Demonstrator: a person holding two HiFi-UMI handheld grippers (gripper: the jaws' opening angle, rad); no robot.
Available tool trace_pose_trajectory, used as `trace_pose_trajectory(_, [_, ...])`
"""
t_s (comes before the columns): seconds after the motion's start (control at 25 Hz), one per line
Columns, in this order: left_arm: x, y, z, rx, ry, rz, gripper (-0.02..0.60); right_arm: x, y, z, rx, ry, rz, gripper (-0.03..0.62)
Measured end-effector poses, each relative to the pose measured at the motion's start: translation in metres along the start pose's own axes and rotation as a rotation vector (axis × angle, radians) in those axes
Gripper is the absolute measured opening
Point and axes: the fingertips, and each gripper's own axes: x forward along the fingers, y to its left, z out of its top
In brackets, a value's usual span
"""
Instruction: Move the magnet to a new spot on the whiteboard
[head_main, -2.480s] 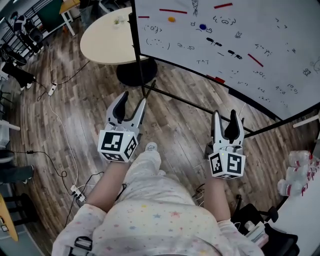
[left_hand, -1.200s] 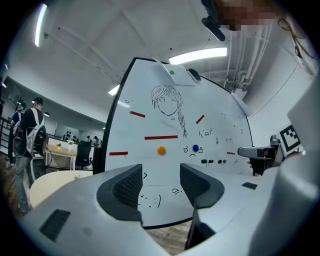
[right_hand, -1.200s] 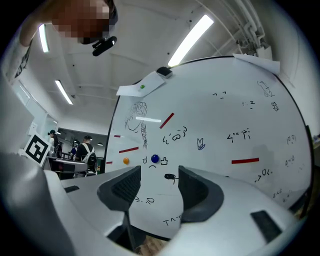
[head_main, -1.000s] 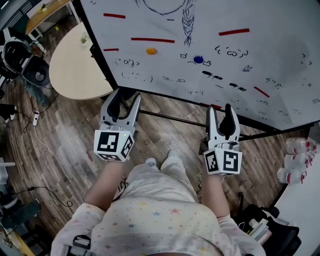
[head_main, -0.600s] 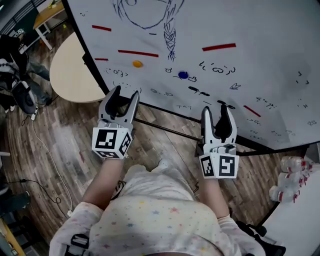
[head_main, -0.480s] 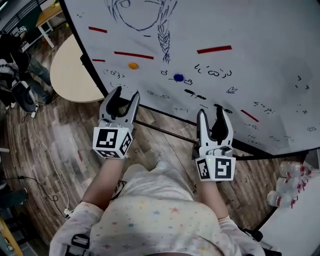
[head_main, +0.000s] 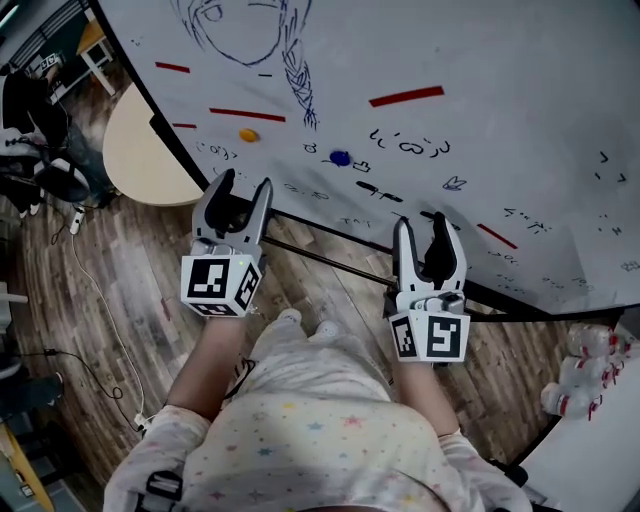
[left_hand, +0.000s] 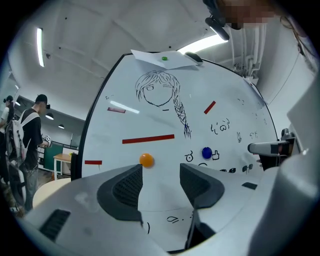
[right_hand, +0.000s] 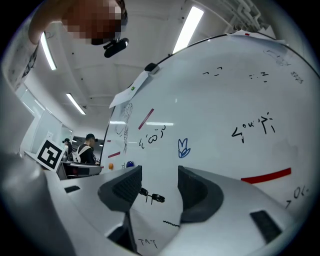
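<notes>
The left gripper (head_main: 245, 186) and right gripper (head_main: 421, 226) hold fingers (left_hand: 122, 189) spread, empty, facing the whiteboard (head_main: 520, 120).

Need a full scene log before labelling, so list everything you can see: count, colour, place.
whiteboard: one, white, standing ahead of both grippers
orange magnet: one, orange, on the board's left part
blue magnet: one, blue, right of the orange one
strips: at least five, red, scattered on the board
face drawing: one, dark ink, upper left of the board
table: one, beige, left of the board
floor: brown wood, underfoot
bystanders: at least two, dark and white clothes, far left in the left gripper view
left gripper: one, white and black, open, empty, pointed at the board
right gripper: one, white and black, open, empty
</notes>
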Motion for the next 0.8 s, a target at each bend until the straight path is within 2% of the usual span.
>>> trace_pose_trajectory(0.16, [0.002, 0.003, 0.014, 0.029, -0.050, -0.005, 0.213, 0.005, 0.004, 0.001, 0.017, 0.008, -0.019, 0.212])
trace_pose_trajectory(0.44, [0.017, 0.015, 0.021, 0.027, -0.038, -0.055, 0.213, 0.020, 0.014, 0.010, -0.002, -0.002, -0.076, 0.209])
trace_pose_trajectory(0.8, [0.025, 0.023, 0.028, 0.038, -0.073, -0.091, 0.212, 0.032, 0.011, 0.015, -0.031, 0.027, -0.140, 0.207])
